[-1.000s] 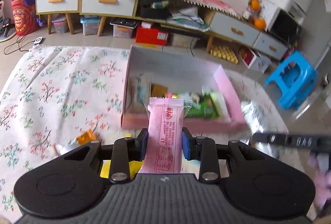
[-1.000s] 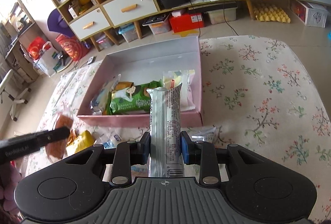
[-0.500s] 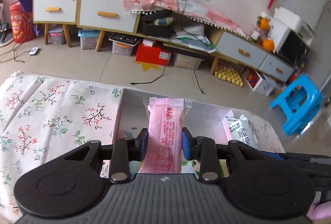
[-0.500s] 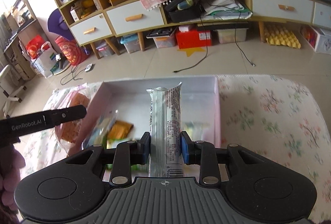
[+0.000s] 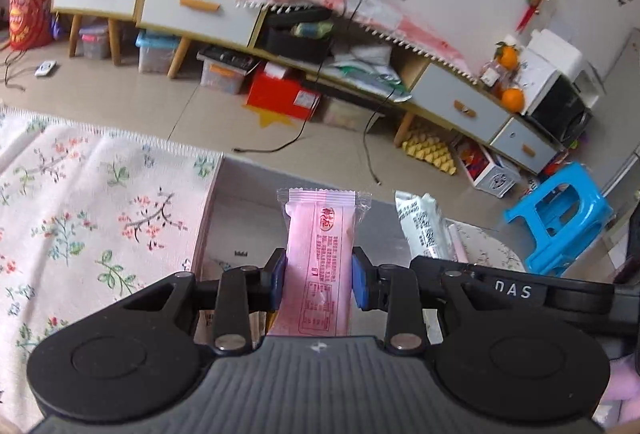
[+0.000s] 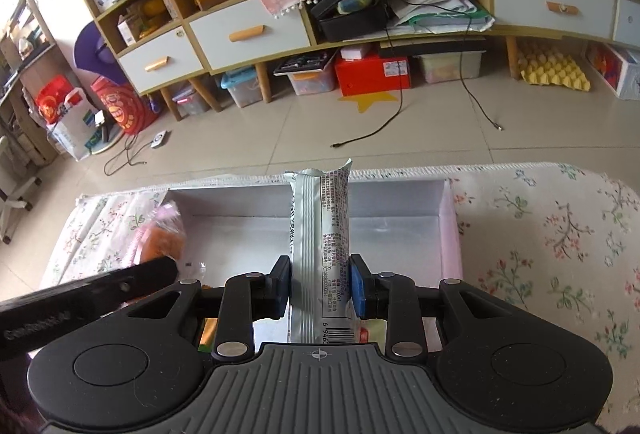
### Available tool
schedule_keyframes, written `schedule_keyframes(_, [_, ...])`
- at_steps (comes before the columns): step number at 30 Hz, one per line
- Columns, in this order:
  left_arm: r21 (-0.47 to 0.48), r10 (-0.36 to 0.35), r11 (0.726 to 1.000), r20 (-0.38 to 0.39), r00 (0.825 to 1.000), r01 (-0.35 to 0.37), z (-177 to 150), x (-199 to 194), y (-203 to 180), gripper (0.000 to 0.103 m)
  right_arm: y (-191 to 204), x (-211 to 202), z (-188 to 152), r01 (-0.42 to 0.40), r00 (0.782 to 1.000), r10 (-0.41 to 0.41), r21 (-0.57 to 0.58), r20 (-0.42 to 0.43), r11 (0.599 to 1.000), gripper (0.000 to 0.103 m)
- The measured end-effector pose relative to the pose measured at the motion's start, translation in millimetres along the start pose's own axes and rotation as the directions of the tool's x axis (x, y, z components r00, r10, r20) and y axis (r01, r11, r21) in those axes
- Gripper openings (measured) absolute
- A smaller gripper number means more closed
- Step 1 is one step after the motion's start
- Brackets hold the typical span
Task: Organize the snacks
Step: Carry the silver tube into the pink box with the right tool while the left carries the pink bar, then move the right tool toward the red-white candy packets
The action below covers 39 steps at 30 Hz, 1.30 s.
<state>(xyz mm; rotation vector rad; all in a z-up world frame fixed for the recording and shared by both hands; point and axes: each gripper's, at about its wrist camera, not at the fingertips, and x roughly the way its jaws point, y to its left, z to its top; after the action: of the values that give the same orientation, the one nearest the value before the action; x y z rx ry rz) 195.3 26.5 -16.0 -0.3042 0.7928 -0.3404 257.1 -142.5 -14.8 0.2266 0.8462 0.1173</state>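
My left gripper (image 5: 319, 280) is shut on a pink snack packet (image 5: 320, 266) and holds it upright over the pink box (image 5: 208, 218). My right gripper (image 6: 320, 288) is shut on a silver snack bar (image 6: 320, 246) and holds it upright over the same box (image 6: 450, 230). The silver bar (image 5: 420, 224) shows to the right in the left wrist view, above the right gripper's black body. The pink packet (image 6: 160, 238) shows at the left in the right wrist view, above the left gripper's body. Most of the box's contents are hidden under the grippers.
The box sits on a floral cloth (image 5: 80, 218) that also shows in the right wrist view (image 6: 552, 234). Beyond the table edge is tiled floor, a low cabinet (image 6: 248, 33) with drawers, and a blue stool (image 5: 560, 222).
Both grippers have moved forward over the box with their packets still held. The box's front and its snacks have slid out of view beneath them, and the two grippers have come closer together.
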Motion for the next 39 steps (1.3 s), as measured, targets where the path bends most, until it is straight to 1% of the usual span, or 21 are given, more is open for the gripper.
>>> schedule_keyframes(6, [0.003, 0.003, 1.000, -0.023, 1.000, -0.003, -2.0, 9.9, -1.6, 0.030, 5.8, 11.5, 0.4, 0.006, 1.000, -0.008, -0.066, -0.028, 0.998, 0.029])
schedule_keyframes(12, [0.045, -0.006, 0.999, -0.037, 0.999, 0.008, -3.7, 12.8, -6.4, 0.030, 2.3, 11.8, 0.1, -0.009, 0.999, 0.007, -0.061, -0.031, 0.998, 0.030])
schedule_keyframes(14, [0.064, -0.008, 0.998, -0.052, 0.999, 0.011, -5.7, 14.7, -7.3, 0.034, 0.7, 7.6, -0.4, -0.030, 0.999, 0.029, -0.066, -0.017, 0.997, 0.033])
schedule_keyframes(16, [0.071, 0.002, 0.997, -0.056, 0.998, 0.002, -7.0, 15.7, -7.0, 0.042, -3.0, 0.9, -0.7, -0.043, 0.999, 0.044, -0.064, 0.002, 0.997, 0.035])
schedule_keyframes(17, [0.075, 0.007, 0.997, -0.056, 0.998, -0.003, -7.5, 15.7, -7.5, 0.045, -5.4, -2.0, -0.5, -0.048, 0.999, 0.048, -0.052, 0.003, 0.997, 0.041])
schedule_keyframes(18, [0.078, 0.014, 0.997, -0.053, 0.998, -0.009, -8.0, 15.3, -7.9, 0.050, -8.2, -5.3, 0.1, -0.053, 0.999, 0.053, -0.037, 0.005, 0.998, 0.043])
schedule_keyframes(19, [0.082, 0.020, 0.996, -0.051, 0.999, -0.016, -8.5, 14.8, -8.4, 0.056, -10.2, -8.7, 0.5, -0.053, 0.999, 0.053, -0.030, 0.009, 0.998, 0.044])
schedule_keyframes(21, [0.088, 0.034, 0.996, -0.051, 0.998, -0.030, -8.9, 15.3, -10.8, 0.061, -13.3, -17.7, 0.5, -0.054, 0.998, 0.055, -0.036, 0.024, 0.998, 0.045])
schedule_keyframes(23, [0.097, 0.041, 0.995, -0.052, 0.998, -0.035, -8.8, 14.7, -13.0, 0.062, -16.1, -25.6, -0.4, -0.053, 0.998, 0.055, -0.045, 0.034, 0.998, 0.051])
schedule_keyframes(25, [0.122, 0.054, 0.991, -0.053, 0.997, -0.047, -8.4, 13.0, -16.3, 0.066, -19.6, -33.5, -2.7, -0.049, 0.998, 0.051, -0.044, 0.042, 0.998, 0.053])
schedule_keyframes(27, [0.143, 0.074, 0.987, -0.037, 0.997, -0.068, -7.1, 8.1, -20.0, 0.071, -21.7, -40.6, -5.9, -0.047, 0.998, 0.049, -0.046, 0.042, 0.998, 0.055])
schedule_keyframes(28, [0.145, 0.077, 0.987, -0.031, 0.997, -0.072, -6.4, 5.5, -21.1, 0.073, -22.0, -44.2, -7.2, -0.045, 0.998, 0.047, -0.049, 0.044, 0.998, 0.057])
schedule_keyframes(29, [0.145, 0.077, 0.987, -0.028, 0.997, -0.073, -5.9, 2.4, -22.3, 0.073, -22.2, -48.0, -8.5, -0.044, 0.998, 0.046, -0.053, 0.048, 0.998, 0.062])
schedule_keyframes(31, [0.147, 0.079, 0.986, -0.027, 0.996, -0.075, -4.6, -4.1, -24.8, 0.074, -21.2, -56.2, -11.6, -0.050, 0.997, 0.054, -0.062, 0.059, 0.997, 0.067])
schedule_keyframes(35, [0.151, 0.093, 0.984, -0.019, 0.995, -0.089, -5.9, -18.5, -27.9, 0.080, -14.2, -71.5, -16.6, -0.051, 0.996, 0.056, -0.076, 0.063, 0.996, 0.069])
schedule_keyframes(36, [0.149, 0.092, 0.985, -0.016, 0.996, -0.089, -6.7, -23.0, -28.0, 0.081, -11.9, -76.5, -18.1, -0.055, 0.996, 0.060, -0.081, 0.068, 0.995, 0.071])
schedule_keyframes(37, [0.145, 0.091, 0.986, -0.015, 0.996, -0.088, -7.3, -25.8, -27.8, 0.083, -9.6, -81.9, -19.9, -0.061, 0.995, 0.067, -0.085, 0.075, 0.995, 0.077])
schedule_keyframes(38, [0.141, 0.090, 0.986, -0.017, 0.996, -0.087, -8.7, -29.6, -27.5, 0.083, -7.6, -86.9, -21.9, -0.064, 0.994, 0.071, -0.089, 0.079, 0.994, 0.079])
schedule_keyframes(39, [0.139, 0.092, 0.986, -0.020, 0.996, -0.088, -9.9, -32.4, -27.5, 0.084, -5.4, -92.1, -23.9, -0.065, 0.994, 0.073, -0.094, 0.083, 0.993, 0.080])
